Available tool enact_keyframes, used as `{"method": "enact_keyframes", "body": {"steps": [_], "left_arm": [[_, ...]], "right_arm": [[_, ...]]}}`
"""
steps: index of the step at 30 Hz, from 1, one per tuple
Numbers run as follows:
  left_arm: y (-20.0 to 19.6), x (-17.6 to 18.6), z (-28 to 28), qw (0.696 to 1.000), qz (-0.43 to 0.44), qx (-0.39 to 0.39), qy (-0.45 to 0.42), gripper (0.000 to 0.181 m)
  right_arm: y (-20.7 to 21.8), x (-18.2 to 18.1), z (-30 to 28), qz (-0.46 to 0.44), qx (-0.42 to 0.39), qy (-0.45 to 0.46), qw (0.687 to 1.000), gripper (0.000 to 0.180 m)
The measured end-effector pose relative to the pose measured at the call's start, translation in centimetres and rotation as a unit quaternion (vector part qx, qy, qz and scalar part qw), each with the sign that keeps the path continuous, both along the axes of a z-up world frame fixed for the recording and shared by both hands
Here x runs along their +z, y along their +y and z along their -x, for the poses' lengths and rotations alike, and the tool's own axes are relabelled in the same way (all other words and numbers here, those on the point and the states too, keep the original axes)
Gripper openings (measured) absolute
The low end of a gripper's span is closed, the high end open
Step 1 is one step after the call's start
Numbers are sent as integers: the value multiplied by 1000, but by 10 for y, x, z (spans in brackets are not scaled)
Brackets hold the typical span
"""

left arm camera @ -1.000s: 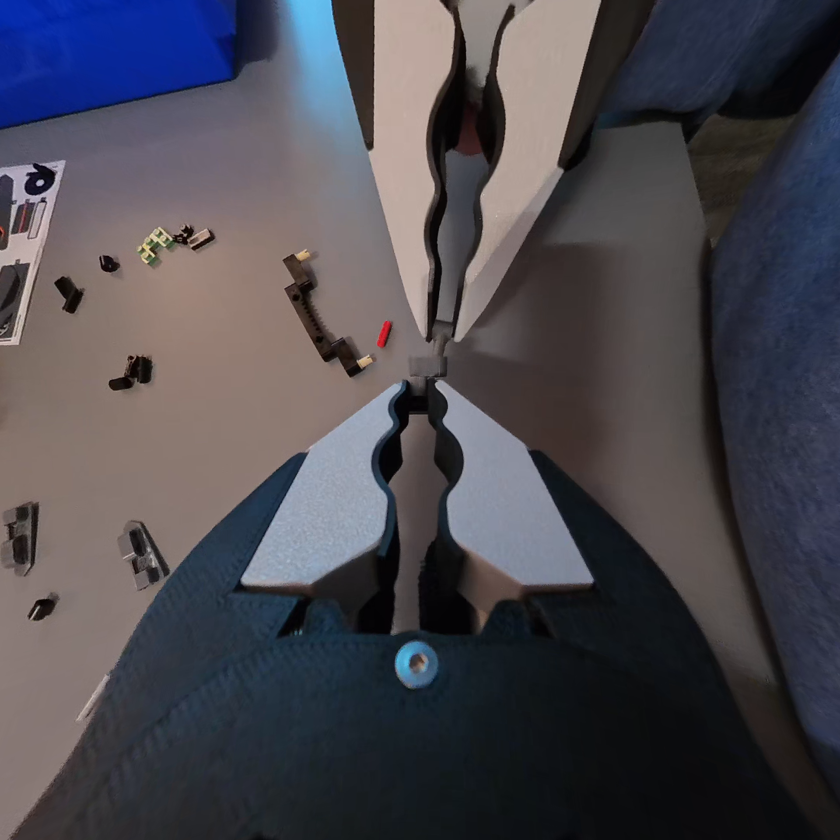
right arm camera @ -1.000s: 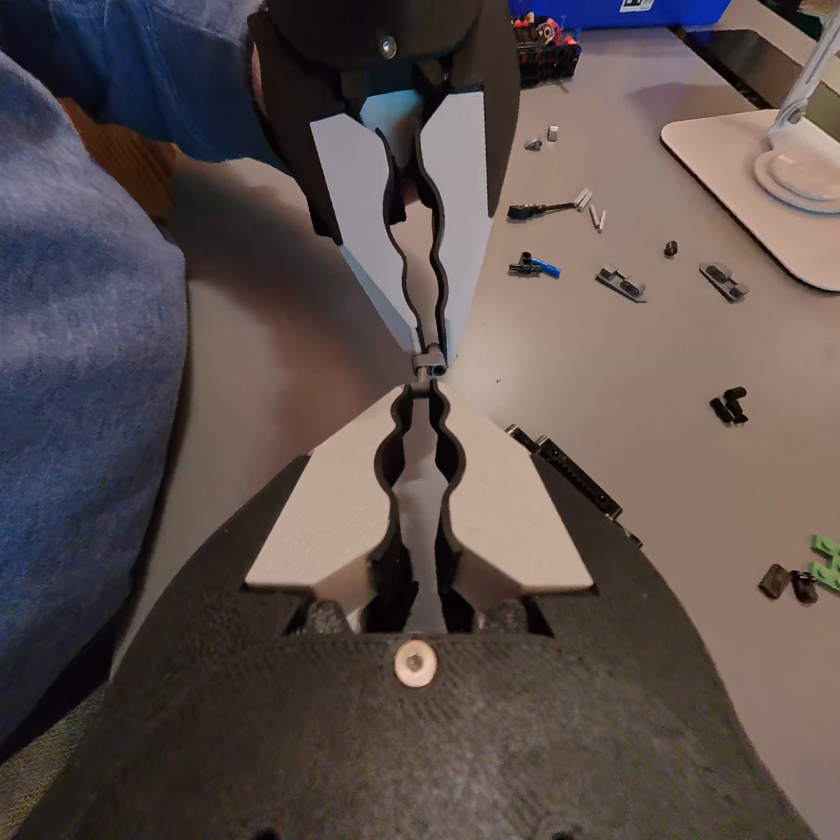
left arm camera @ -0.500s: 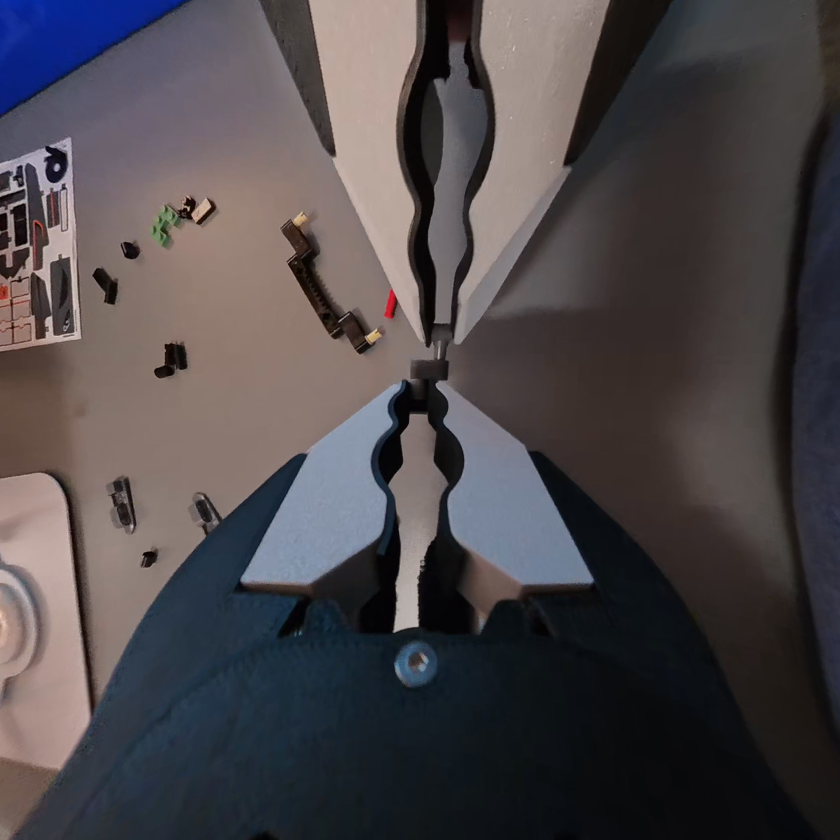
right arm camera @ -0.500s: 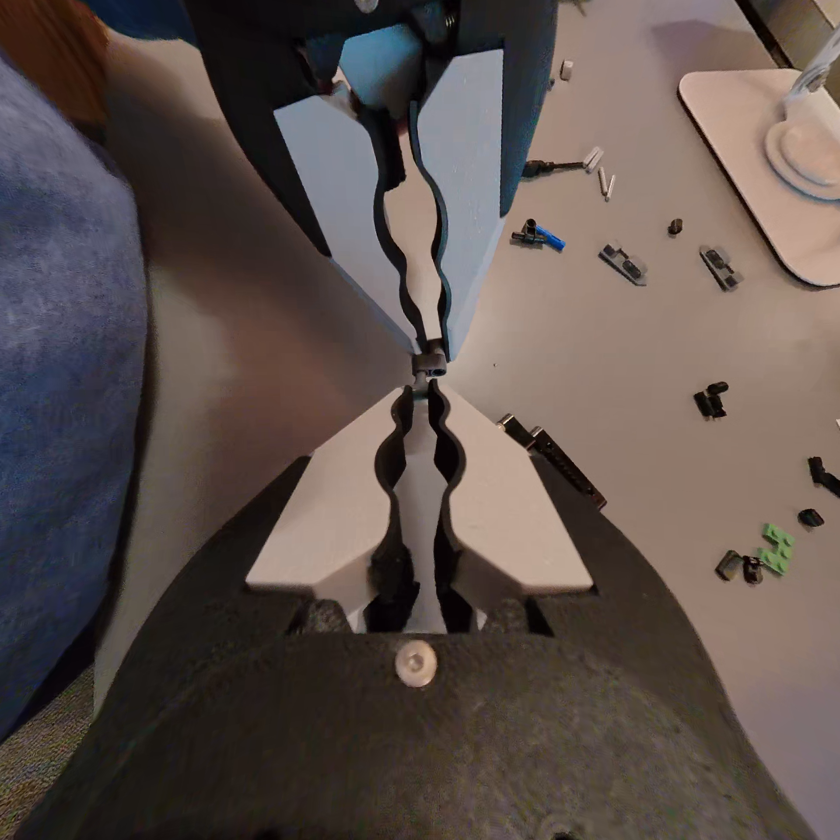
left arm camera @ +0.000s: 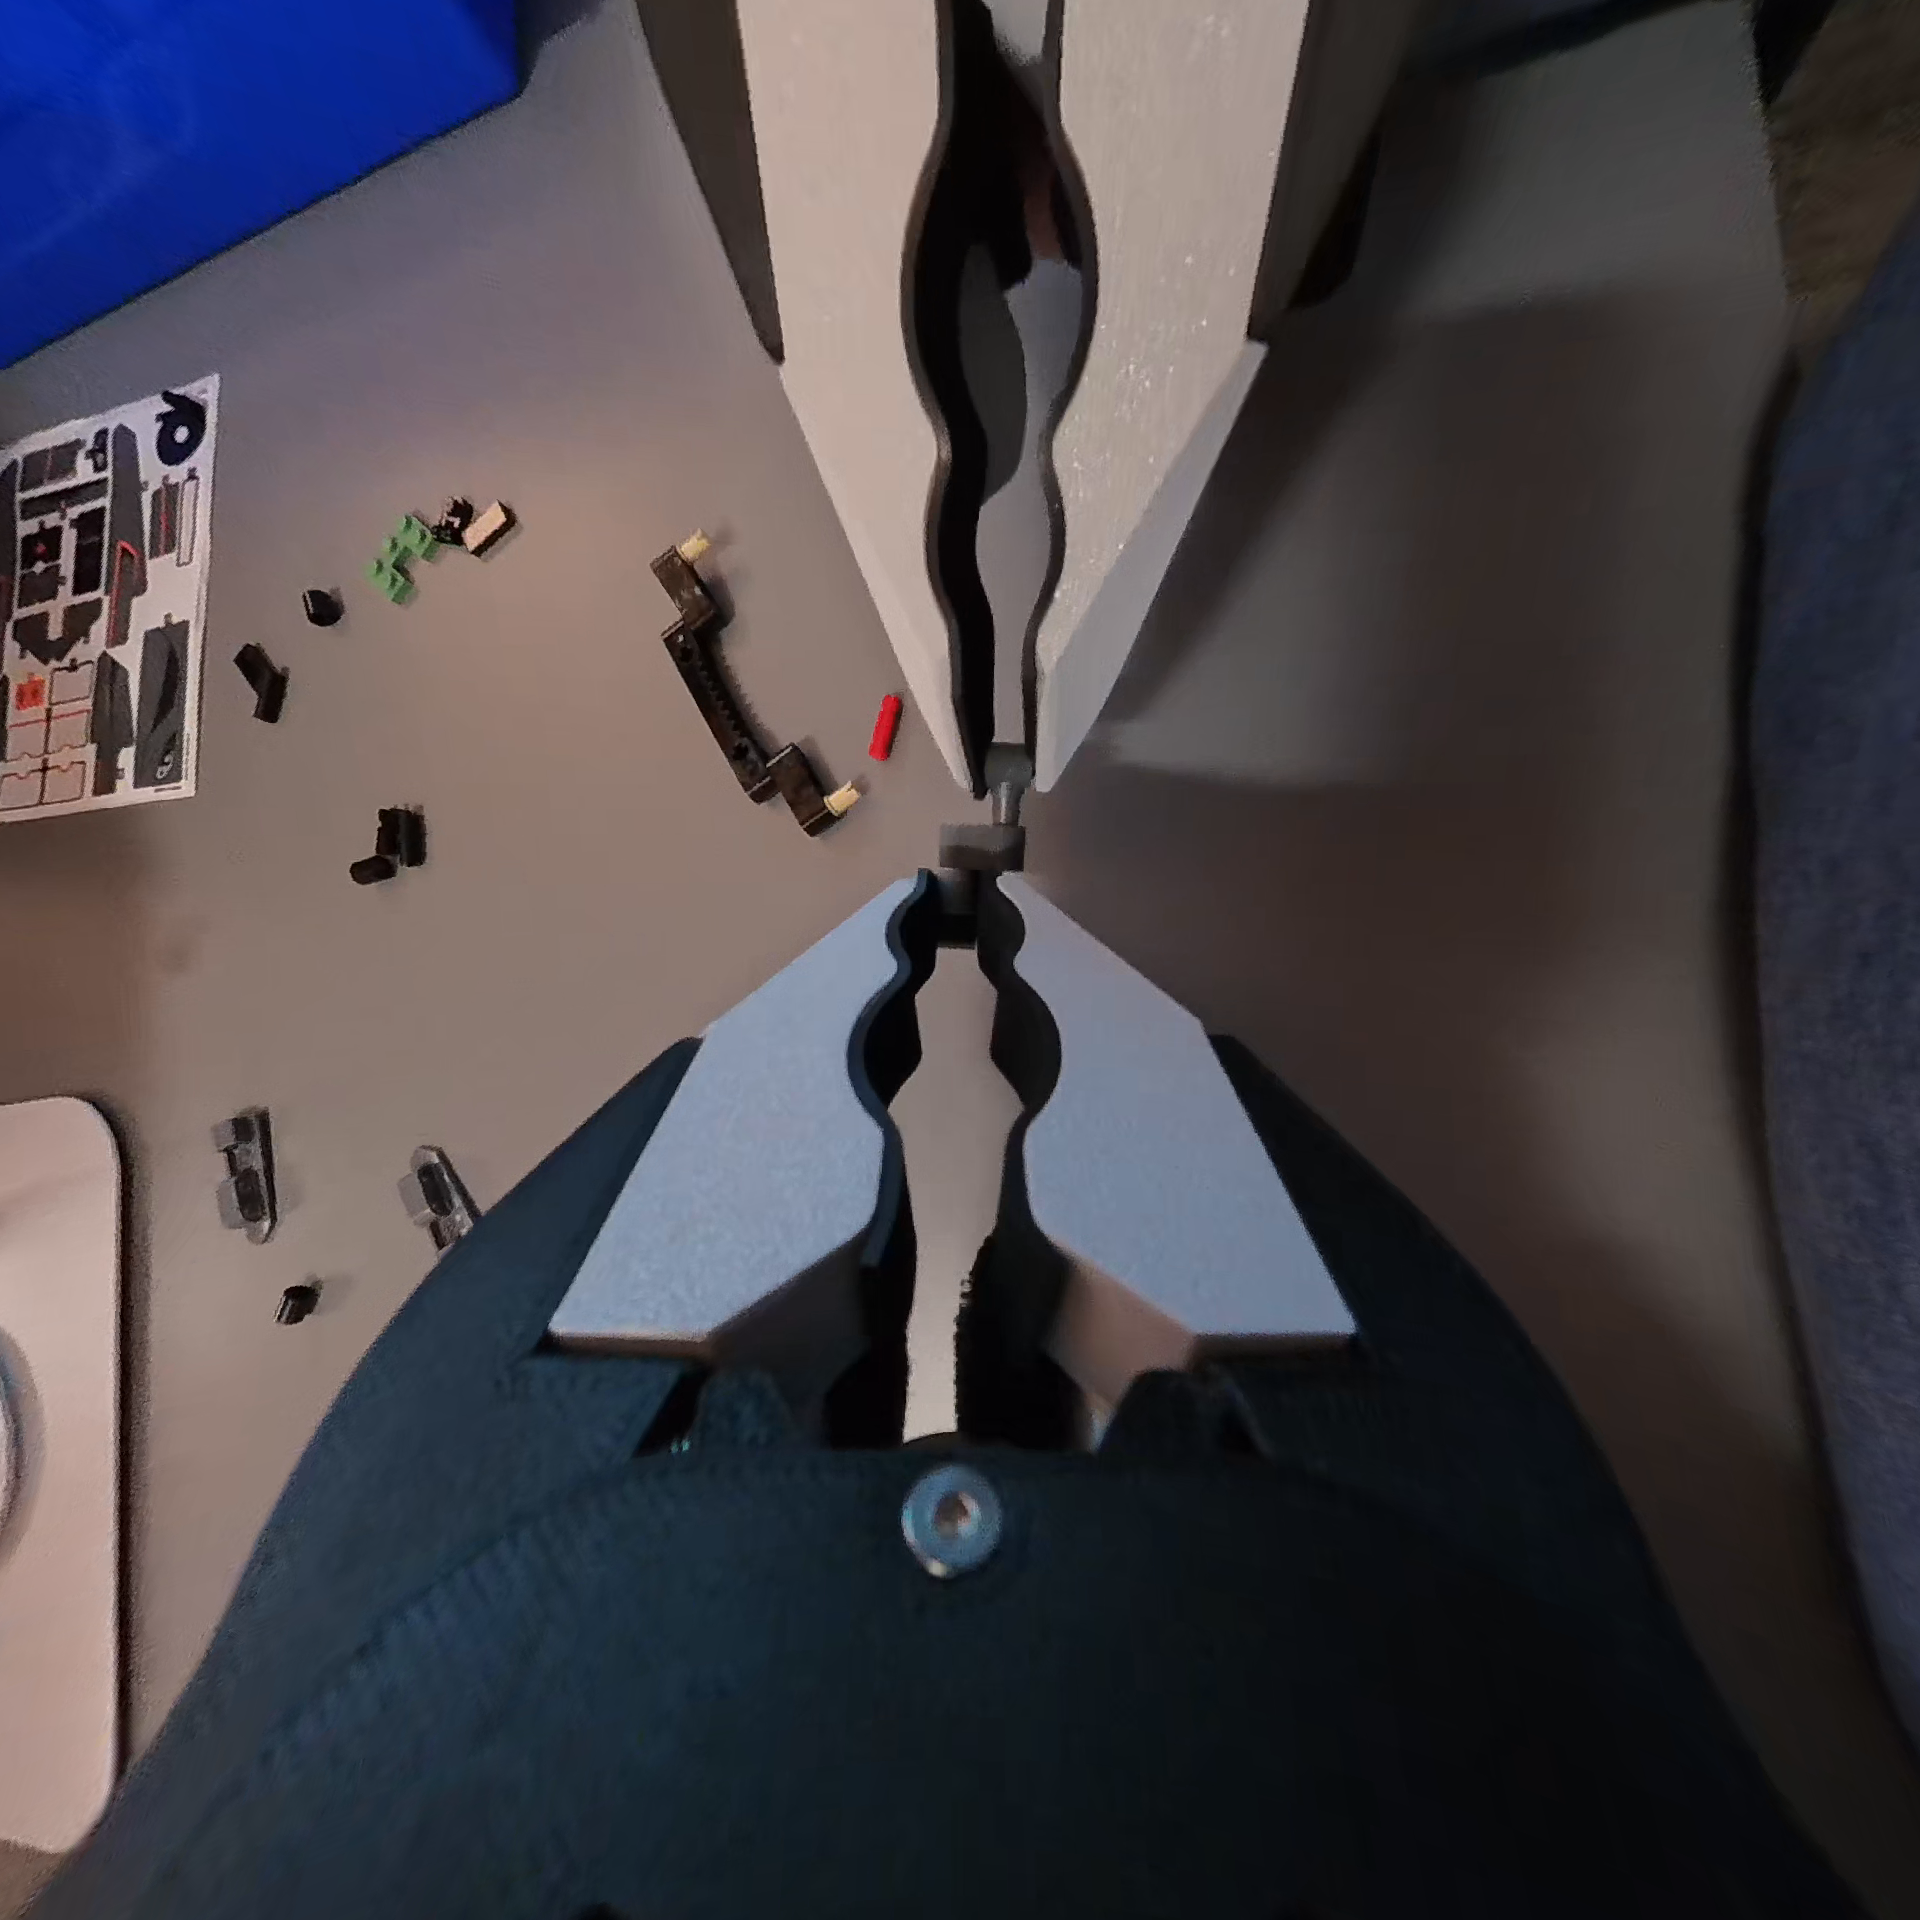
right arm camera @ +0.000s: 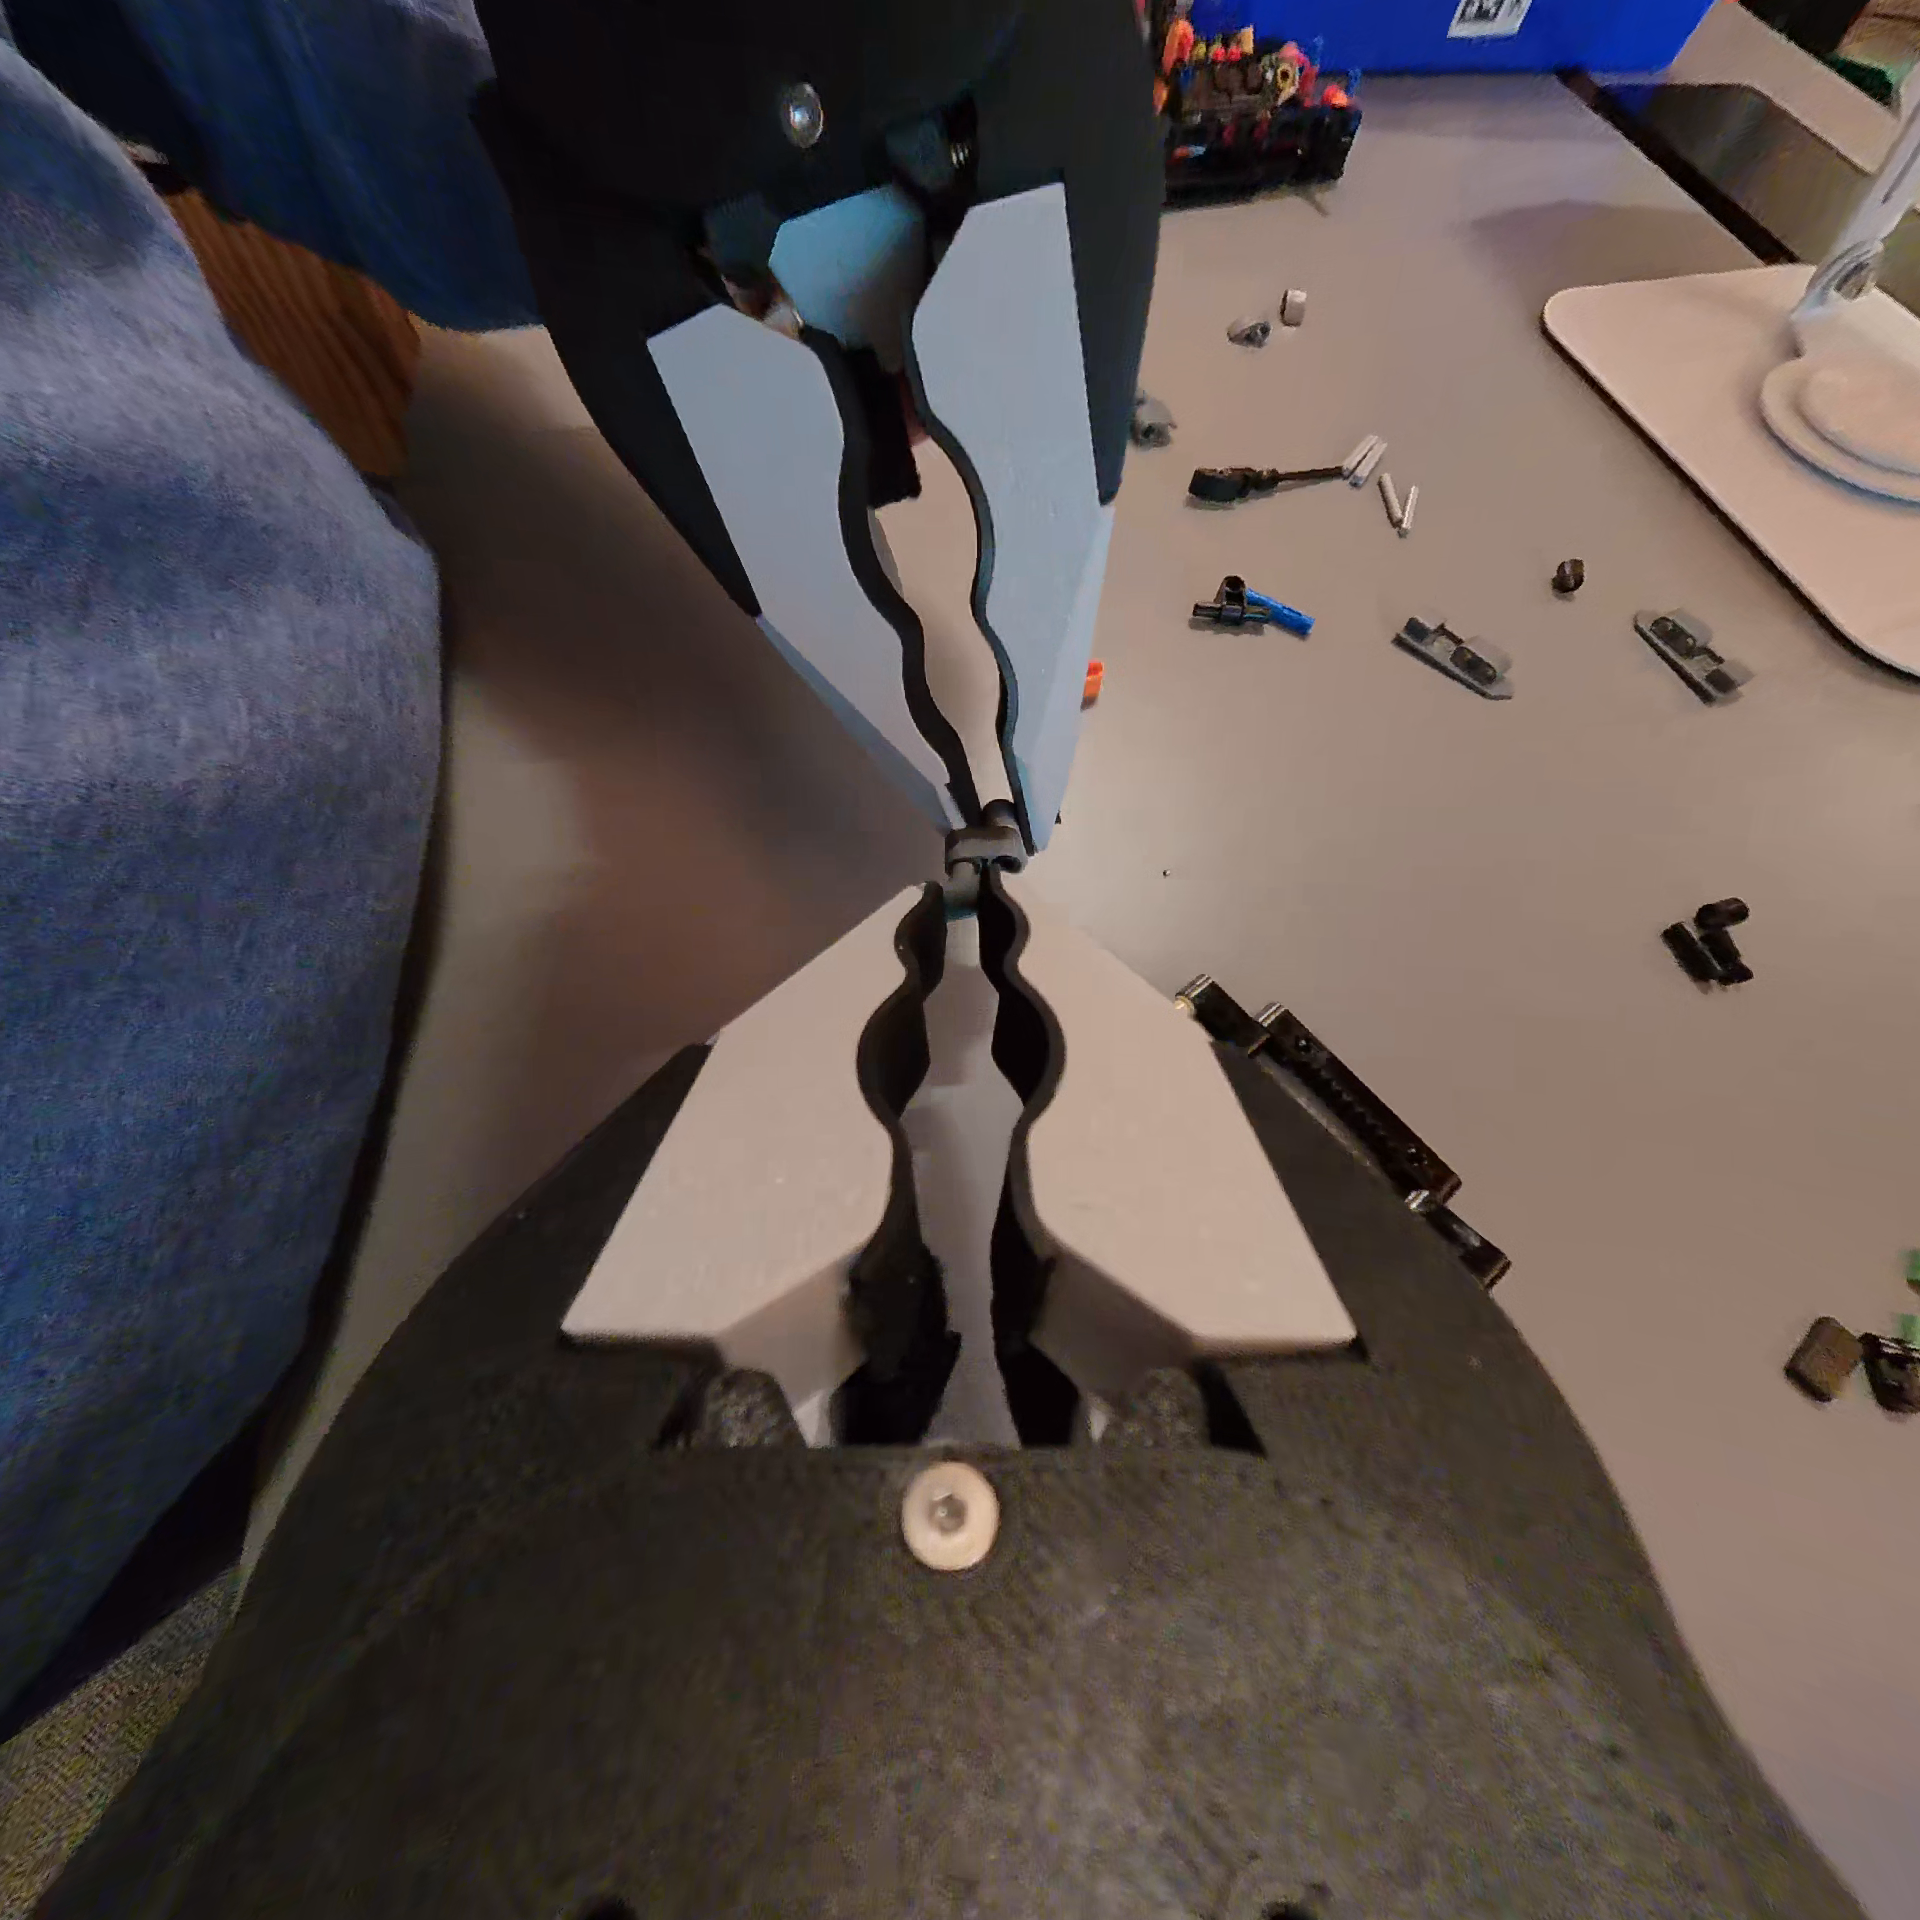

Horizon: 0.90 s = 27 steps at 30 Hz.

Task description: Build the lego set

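Both pairs of tongs meet tip to tip above the grey tabletop point(left arm camera: 540, 935), near the seated person's blue-trousered leg point(right arm camera: 187, 831).

The left tongs point(left arm camera: 961, 902) are closed on one end of a small dark grey plastic connector piece with a crossbar point(left arm camera: 980, 844). The right tongs point(right arm camera: 964, 902) are closed on a small grey pin-like stub point(left arm camera: 1008, 774), seen in the left wrist view between their tips and entering the crossbar. In the right wrist view the joint point(right arm camera: 982, 844) sits directly between the two sets of tips.

Judgement: the opposed grip lets each side brace against the other while the stub is pressed home; holding the parts clear of the tabletop leaves room to align them.

Orientation: the stub's long axis runs along the line of both tongs, from one set of tips toward the other. The crossbar lies across that line, roughly level.

Loose parts lie well apart on the tabletop: a long black toothed beam with tan pins point(left arm camera: 743, 691), a short red pin point(left arm camera: 885, 727), a green plate point(left arm camera: 400, 556) and a sticker sheet point(left arm camera: 99, 613).
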State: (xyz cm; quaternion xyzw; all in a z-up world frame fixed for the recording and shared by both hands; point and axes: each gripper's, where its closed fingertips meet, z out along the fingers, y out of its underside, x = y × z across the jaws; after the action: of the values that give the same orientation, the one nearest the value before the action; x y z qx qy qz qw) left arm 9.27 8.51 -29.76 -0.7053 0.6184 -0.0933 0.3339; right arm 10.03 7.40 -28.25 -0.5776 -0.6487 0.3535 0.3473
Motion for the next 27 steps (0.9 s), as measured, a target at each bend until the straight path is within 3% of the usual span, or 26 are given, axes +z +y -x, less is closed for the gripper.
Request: {"method": "enact_keyframes", "body": {"steps": [1,19,27], "left_arm": [[0,2,-1,1000,0,-1,-8,5],[1,14,-8,999,-11,-19,-46,5],[0,30,-14,991,28,-9,-133,4]], "right_arm": [[-1,3,0,11,4,13,1000,4],[-1,17,-5,57,28,69,996,4],[0,35,-9,89,29,128,987,4]]}}
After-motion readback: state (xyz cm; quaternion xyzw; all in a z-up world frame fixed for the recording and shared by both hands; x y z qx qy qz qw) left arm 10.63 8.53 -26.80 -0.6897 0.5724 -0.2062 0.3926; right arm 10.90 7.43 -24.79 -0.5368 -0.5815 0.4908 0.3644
